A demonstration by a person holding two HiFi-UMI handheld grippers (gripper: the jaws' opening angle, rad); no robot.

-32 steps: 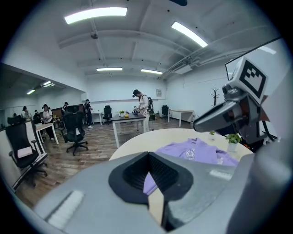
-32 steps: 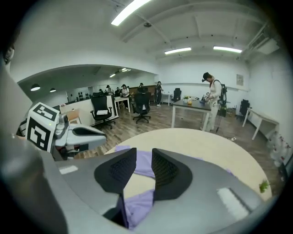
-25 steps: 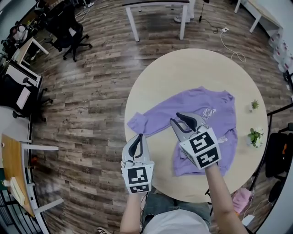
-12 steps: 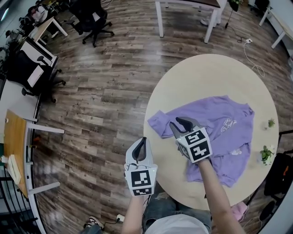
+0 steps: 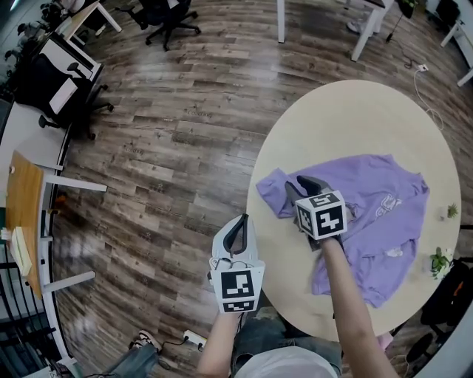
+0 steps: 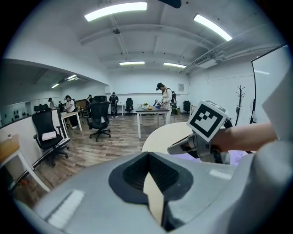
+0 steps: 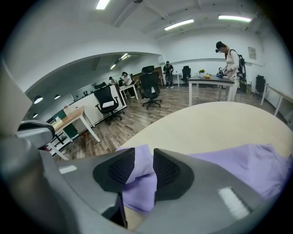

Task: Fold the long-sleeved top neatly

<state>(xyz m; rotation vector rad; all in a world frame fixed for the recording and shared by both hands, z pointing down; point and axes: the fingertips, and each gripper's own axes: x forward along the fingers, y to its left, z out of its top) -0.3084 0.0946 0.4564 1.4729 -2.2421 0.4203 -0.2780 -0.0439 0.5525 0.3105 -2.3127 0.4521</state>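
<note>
Bright ceiling strip lights [image 6: 115,10], fisheye-warped edges, dark corners

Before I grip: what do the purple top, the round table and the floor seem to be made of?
Purple top: soft knit fabric, likely cotton jersey; matte, wrinkled, lying limp.
Round table: pale wood or laminate; smooth, even cream surface.
Floor: wood-look planks with a slight sheen; possibly laminate.
</note>
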